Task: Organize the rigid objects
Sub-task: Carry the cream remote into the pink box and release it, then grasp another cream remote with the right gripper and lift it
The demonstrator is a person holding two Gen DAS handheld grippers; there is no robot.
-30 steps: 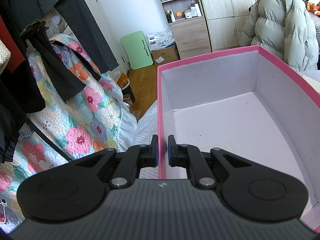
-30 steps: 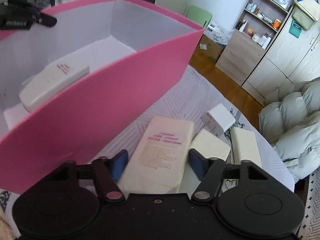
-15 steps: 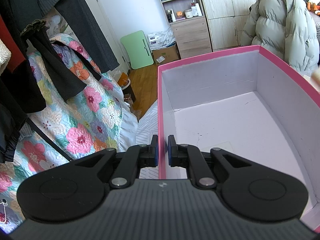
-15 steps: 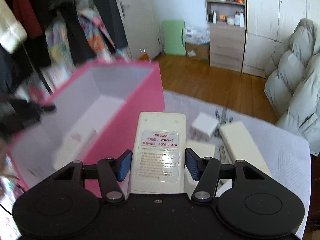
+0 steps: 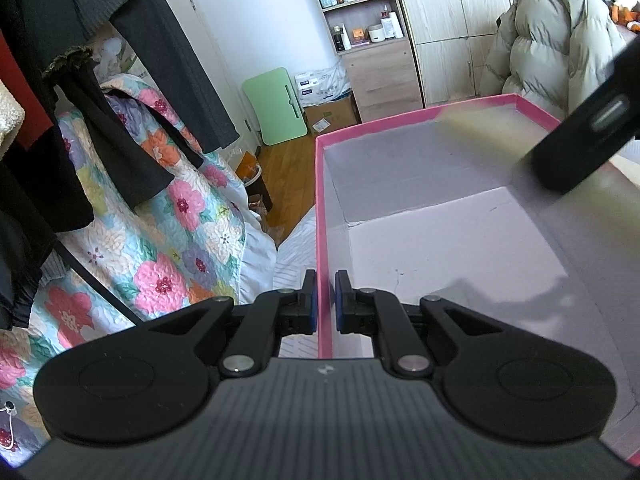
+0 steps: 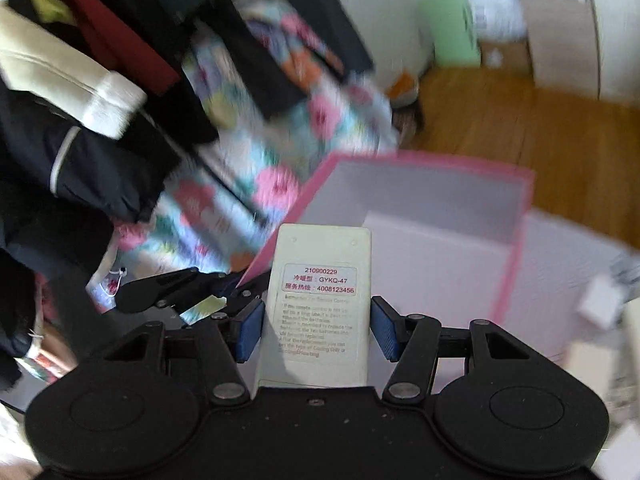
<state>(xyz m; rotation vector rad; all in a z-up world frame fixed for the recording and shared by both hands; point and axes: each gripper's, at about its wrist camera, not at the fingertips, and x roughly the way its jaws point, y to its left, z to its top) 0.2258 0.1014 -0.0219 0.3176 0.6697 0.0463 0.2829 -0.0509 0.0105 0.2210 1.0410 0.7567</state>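
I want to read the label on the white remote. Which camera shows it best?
The right wrist view: the white remote sits between the right gripper's jaws, label side up and sharp, over the pink box. The left wrist view shows only a pale blur near the box's far right corner, nothing readable.

The pink box (image 5: 460, 240) is open on top, with bare floor across the part of its inside that shows. The left gripper (image 5: 323, 304) straddles its near-left wall. The right gripper (image 5: 588, 120), blurred, hangs over the right rim.
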